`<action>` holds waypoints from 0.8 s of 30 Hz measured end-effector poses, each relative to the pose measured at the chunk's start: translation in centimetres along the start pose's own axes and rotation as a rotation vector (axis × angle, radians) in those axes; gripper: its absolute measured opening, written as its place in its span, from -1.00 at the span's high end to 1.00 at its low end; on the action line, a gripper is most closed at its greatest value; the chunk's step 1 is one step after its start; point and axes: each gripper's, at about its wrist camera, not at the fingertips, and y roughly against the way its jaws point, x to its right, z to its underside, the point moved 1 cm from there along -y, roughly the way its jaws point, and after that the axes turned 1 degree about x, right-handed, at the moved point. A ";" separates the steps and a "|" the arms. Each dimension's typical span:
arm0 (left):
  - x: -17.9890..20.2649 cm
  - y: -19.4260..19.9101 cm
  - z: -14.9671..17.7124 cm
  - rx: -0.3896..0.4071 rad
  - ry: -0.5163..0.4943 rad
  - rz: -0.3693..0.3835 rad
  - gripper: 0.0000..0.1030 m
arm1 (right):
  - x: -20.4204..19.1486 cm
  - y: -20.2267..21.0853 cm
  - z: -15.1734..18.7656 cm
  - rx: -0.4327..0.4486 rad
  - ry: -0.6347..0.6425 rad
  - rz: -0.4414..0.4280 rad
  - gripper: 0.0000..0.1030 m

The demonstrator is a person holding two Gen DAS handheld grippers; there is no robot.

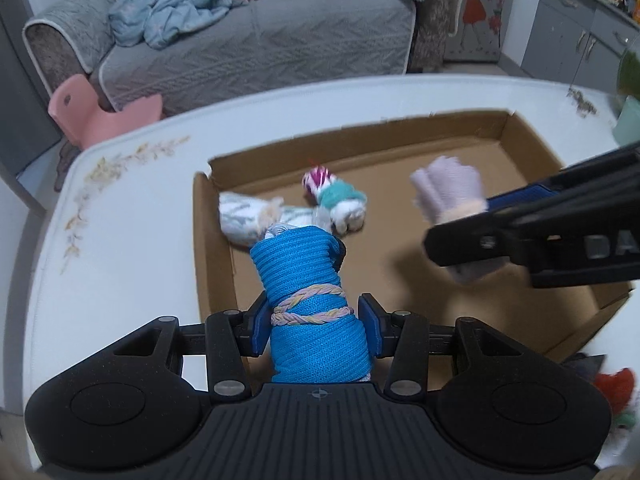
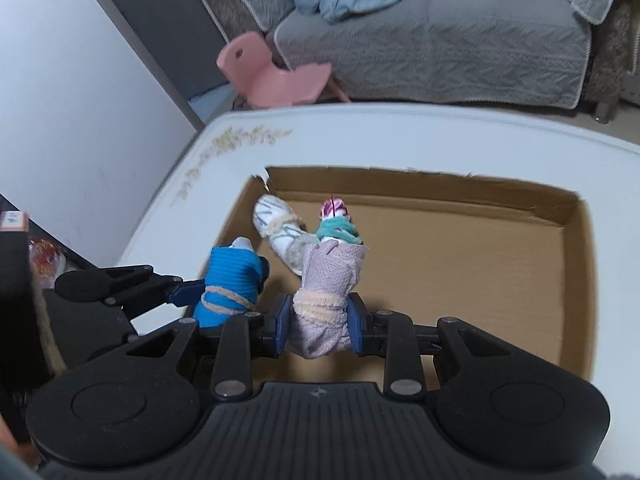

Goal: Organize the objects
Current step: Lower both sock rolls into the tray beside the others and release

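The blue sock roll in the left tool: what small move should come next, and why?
Probably lower the blue sock roll into the cardboard box beside the two rolls already lying there, then open. The left tool holds it over the box's near left corner, above the floor.

A home living room: grey sofa [image 1: 256, 40], pink child's chair [image 2: 276, 76].

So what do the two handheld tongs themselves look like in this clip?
Both are alike: the left tongs and right tongs are matte black plastic with blue finger pads, silver pivot pins, a ribbed black base with a small crosshair mark, and round recesses on each side. The right one bears partly visible raised lettering. No cables or sleeves show.
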 end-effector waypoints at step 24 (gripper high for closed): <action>-1.4 -1.9 0.8 -0.035 0.051 0.044 -0.34 | -0.6 -3.8 0.7 -0.063 0.073 0.013 0.42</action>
